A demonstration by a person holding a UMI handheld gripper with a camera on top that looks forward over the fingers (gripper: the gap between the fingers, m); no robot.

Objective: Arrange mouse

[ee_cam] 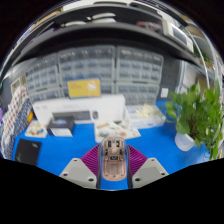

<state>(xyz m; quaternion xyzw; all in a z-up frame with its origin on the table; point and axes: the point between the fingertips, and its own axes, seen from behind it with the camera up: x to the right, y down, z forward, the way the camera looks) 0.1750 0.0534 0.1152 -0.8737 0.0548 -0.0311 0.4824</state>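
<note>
Clamped between the two-finger gripper's (114, 170) purple pads: a small beige-and-brown plastic mouse (114, 155), long axis along the fingers, above the blue table (160, 135).

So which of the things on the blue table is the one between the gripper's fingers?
The mouse, seen end-on between the pink pads of the gripper. Both fingers appear to press its sides. The white box and potted plant sit well beyond them.

A blue bench (160, 128) carries a white box (75, 110), scattered papers (115, 130), a dark flat item (28, 151) near its edge — and a potted plant (195, 115) opposite.
</note>
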